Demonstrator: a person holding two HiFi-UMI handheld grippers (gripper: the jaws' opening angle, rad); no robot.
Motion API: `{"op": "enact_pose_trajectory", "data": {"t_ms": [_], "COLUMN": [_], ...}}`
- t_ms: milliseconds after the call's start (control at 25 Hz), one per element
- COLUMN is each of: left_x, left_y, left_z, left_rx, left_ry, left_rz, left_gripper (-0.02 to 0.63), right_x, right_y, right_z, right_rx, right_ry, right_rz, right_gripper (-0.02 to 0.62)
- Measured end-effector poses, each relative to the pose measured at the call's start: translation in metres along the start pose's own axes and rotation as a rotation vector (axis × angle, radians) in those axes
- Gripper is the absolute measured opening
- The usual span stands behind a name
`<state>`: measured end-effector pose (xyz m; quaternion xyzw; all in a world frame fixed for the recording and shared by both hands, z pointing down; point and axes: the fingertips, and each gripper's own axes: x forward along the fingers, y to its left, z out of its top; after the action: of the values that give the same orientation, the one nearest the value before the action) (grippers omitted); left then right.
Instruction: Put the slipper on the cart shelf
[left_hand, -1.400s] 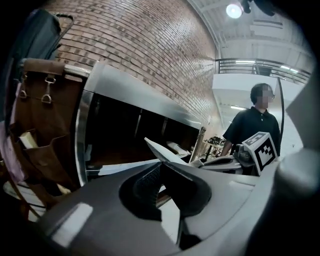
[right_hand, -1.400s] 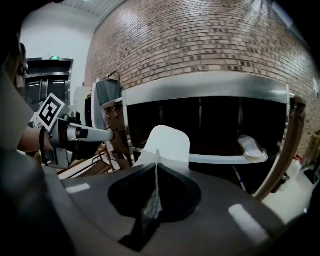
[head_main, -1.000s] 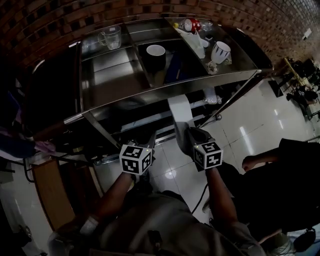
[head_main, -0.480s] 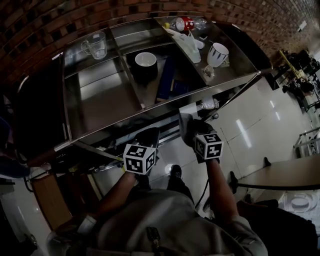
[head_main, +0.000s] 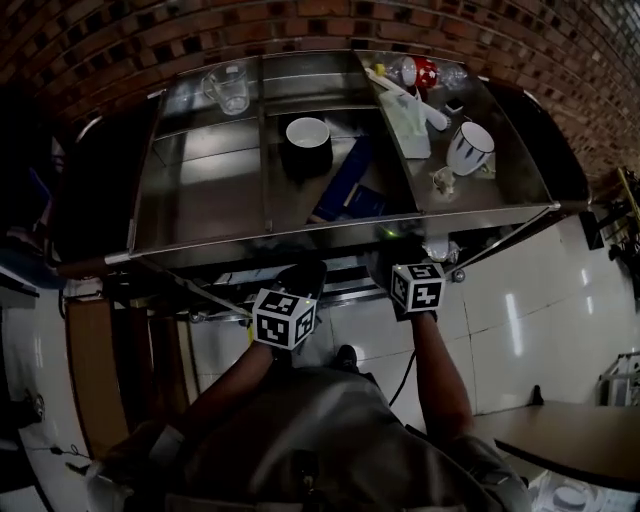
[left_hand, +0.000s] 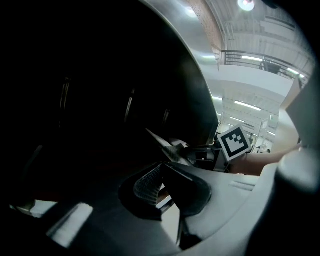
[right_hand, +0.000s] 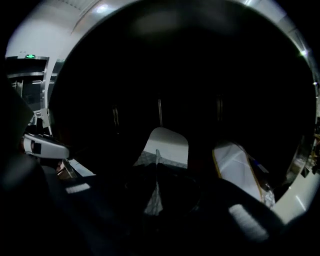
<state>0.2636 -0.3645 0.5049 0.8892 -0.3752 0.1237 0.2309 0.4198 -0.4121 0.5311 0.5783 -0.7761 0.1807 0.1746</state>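
Note:
The white slipper (right_hand: 166, 144) shows only in the right gripper view. It sticks out ahead of my right gripper (right_hand: 156, 161), which is shut on its near edge inside the dark space under the cart's top. In the head view the right gripper (head_main: 388, 266) reaches under the steel cart top (head_main: 200, 200), and the top hides the slipper. My left gripper (head_main: 300, 277) is beside it at the same edge. Its jaws meet at the tips (left_hand: 160, 169) with nothing between them.
On the cart top stand a glass mug (head_main: 228, 88), a black bowl (head_main: 307, 142), a blue book (head_main: 345, 180), a striped mug (head_main: 468, 148) and a red can (head_main: 425, 72). A second white flat thing with a yellow edge (right_hand: 235, 167) lies right of the slipper. Behind is a brick wall.
Both grippers have moved forward under the cart top's front edge. The slipper, seen ahead of the right gripper a second ago, is now hidden from the head view.

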Motion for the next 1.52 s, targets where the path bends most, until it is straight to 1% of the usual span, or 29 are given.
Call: {"op": "enact_pose_trajectory", "data": {"t_ms": [240,360,520,600,720,840,1040,1080,1160,1200,1320,1520], "left_x": [0.001,-0.002,-0.008,-0.012,-0.016,-0.018,-0.015,-0.014,-0.013,-0.012,-0.009,-0.003], "left_y": [0.005,0.01,0.013,0.013,0.01,0.008,-0.003,-0.005,-0.011,-0.014,-0.025,-0.041], "left_z": [0.006,0.007,0.011,0.012,0.013,0.016,0.018,0.019,0.021,0.022,0.025,0.031], "left_rx": [-0.04,-0.055,-0.066,-0.069,-0.064,-0.055,-0.036,-0.031,-0.012,0.0,0.022,0.062], "left_ry": [-0.048,-0.062,-0.079,-0.084,-0.083,-0.083,-0.068,-0.065,-0.06,-0.057,-0.05,-0.048], "left_rz": [0.126,0.182,0.222,0.228,0.222,0.203,0.146,0.133,0.107,0.095,0.055,-0.002], "left_gripper": [0.008,0.008,0.008,0.008,0.008,0.008,0.008,0.008,0.008,0.008,0.008,0.008], "right_x": [0.032,0.042,0.047,0.045,0.034,0.016,-0.025,-0.033,-0.048,-0.055,-0.076,-0.1], "right_y": [-0.011,-0.013,-0.011,-0.009,-0.004,0.003,0.02,0.025,0.034,0.037,0.046,0.061], "right_z": [0.0,-0.004,0.002,0.006,0.012,0.017,0.021,0.023,0.027,0.029,0.036,0.046], "right_rx": [-0.033,-0.026,-0.005,-0.008,-0.013,-0.011,0.045,0.05,0.064,0.077,0.101,0.083], "right_ry": [0.009,0.014,-0.009,-0.02,-0.042,-0.068,-0.122,-0.131,-0.151,-0.162,-0.2,-0.241], "right_rz": [0.069,0.086,0.119,0.131,0.134,0.134,0.136,0.14,0.157,0.169,0.196,0.239], "right_gripper": [0.011,0.018,0.021,0.041,0.075,0.077,0.075,0.06,0.009,0.0,0.0,0.0]}}
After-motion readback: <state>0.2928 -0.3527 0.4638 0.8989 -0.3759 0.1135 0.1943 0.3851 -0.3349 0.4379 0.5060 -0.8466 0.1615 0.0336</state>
